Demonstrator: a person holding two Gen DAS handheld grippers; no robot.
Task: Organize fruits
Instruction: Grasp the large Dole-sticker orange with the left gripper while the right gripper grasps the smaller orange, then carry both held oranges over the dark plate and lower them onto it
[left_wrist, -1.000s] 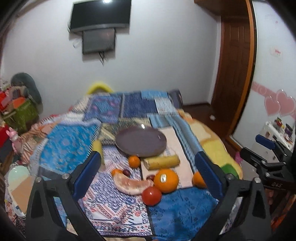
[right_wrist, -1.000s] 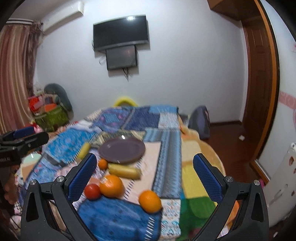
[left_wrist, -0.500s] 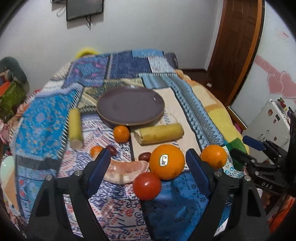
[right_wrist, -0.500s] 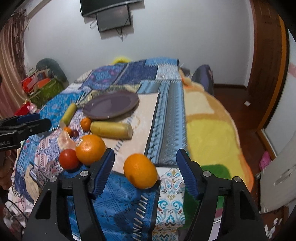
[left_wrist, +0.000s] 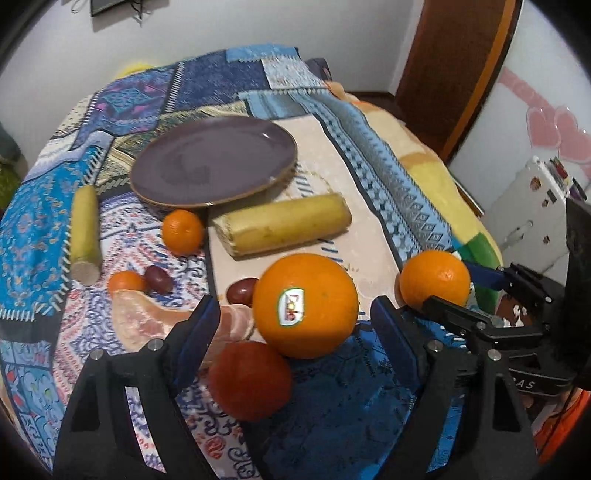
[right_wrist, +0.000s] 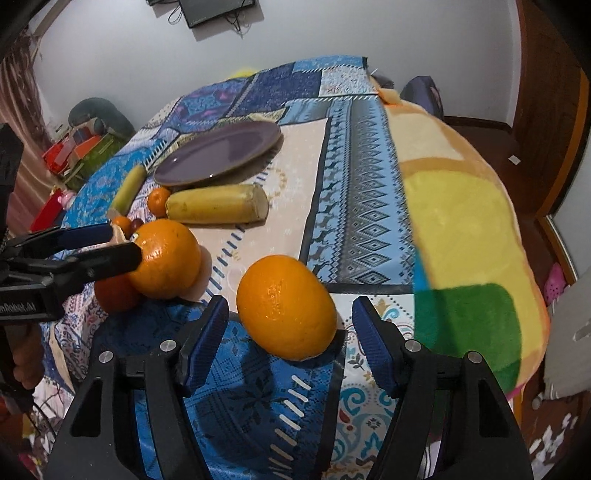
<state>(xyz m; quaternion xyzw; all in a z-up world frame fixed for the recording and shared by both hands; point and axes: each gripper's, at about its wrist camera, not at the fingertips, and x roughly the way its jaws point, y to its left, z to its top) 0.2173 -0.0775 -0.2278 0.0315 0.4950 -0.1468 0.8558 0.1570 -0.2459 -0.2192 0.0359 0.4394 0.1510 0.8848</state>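
Observation:
A purple plate (left_wrist: 214, 166) lies on the patterned cloth (left_wrist: 369, 133), empty. My left gripper (left_wrist: 291, 325) is open, its fingers either side of a large stickered orange (left_wrist: 304, 304) with a red tomato (left_wrist: 249, 380) just in front. My right gripper (right_wrist: 290, 323) is open around a second orange (right_wrist: 286, 306), not touching it. That orange (left_wrist: 434, 284) and the right gripper's fingers (left_wrist: 484, 277) show at the left view's right. The plate (right_wrist: 218, 153) shows far left in the right view.
Near the plate lie a long yellow fruit piece (left_wrist: 280, 223), a smaller one (left_wrist: 85, 230), two small tangerines (left_wrist: 183, 230), dark grapes (left_wrist: 158, 279) and a peeled pomelo segment (left_wrist: 155, 321). The table's edge drops off right (right_wrist: 480, 221). Clutter stands far left (right_wrist: 77, 147).
Both grippers have moved down and forward towards the fruit. The left one now straddles the stickered orange, the right one the other orange. Both stay open.

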